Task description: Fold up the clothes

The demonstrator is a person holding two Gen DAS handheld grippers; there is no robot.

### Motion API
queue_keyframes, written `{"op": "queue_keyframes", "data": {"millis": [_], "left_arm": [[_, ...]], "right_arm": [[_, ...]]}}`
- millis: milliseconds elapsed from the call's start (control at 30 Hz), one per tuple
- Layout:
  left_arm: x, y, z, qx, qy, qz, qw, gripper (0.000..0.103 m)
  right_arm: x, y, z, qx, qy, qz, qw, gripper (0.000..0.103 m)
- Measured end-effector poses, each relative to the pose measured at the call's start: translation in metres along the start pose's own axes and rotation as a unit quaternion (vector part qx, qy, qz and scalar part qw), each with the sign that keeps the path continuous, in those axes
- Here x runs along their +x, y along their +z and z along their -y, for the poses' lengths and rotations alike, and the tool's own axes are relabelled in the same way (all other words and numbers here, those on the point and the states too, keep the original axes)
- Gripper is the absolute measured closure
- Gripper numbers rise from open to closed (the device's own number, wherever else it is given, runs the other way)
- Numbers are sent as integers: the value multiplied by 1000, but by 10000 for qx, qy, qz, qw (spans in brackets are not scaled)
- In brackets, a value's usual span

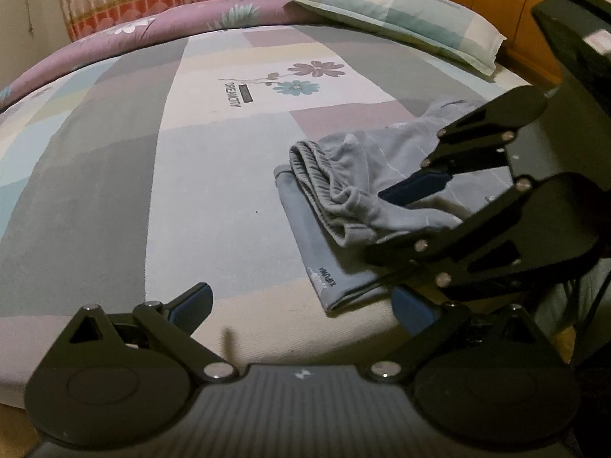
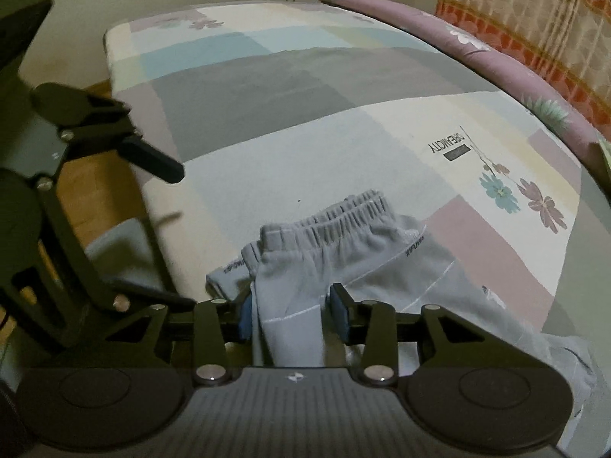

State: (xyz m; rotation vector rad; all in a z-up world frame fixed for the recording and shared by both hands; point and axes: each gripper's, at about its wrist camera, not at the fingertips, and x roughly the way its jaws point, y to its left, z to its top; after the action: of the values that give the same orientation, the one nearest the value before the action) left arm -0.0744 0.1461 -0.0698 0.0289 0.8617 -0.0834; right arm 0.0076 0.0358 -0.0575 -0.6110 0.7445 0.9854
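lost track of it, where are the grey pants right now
The grey pants lie bunched on the patchwork bedsheet near its front edge, with fabric between the right gripper fingers; the left gripper is beside them.
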Motion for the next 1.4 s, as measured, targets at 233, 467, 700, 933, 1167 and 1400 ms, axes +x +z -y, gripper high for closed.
{"op": "queue_keyframes", "data": {"millis": [233,467,700,933,1167,1400], "left_arm": [[-1,0,1,7,63,-45,10000,3],[-2,0,3,75,111,-102,9999,3],[-6,19,10,536,157,4,9984,3],[7,74,43,1135,-482,537,9909,3],[88,98,54,599,-1107,-122,9920,3],[75,78,44,841,-872,-143,9925,3]], "right_arm": [[1,12,-11,-345,-34,171,9993,94],[6,3,6,139,607,-10,9981,74],[-57,-40,77,1402,466,491,9878,50],[-88,-127,140,2635,-537,370,9625,50],[-82,-171,146,3076,-431,287,9501,49],[-90,-177,145,2778,-329,206,9599,49]]}}
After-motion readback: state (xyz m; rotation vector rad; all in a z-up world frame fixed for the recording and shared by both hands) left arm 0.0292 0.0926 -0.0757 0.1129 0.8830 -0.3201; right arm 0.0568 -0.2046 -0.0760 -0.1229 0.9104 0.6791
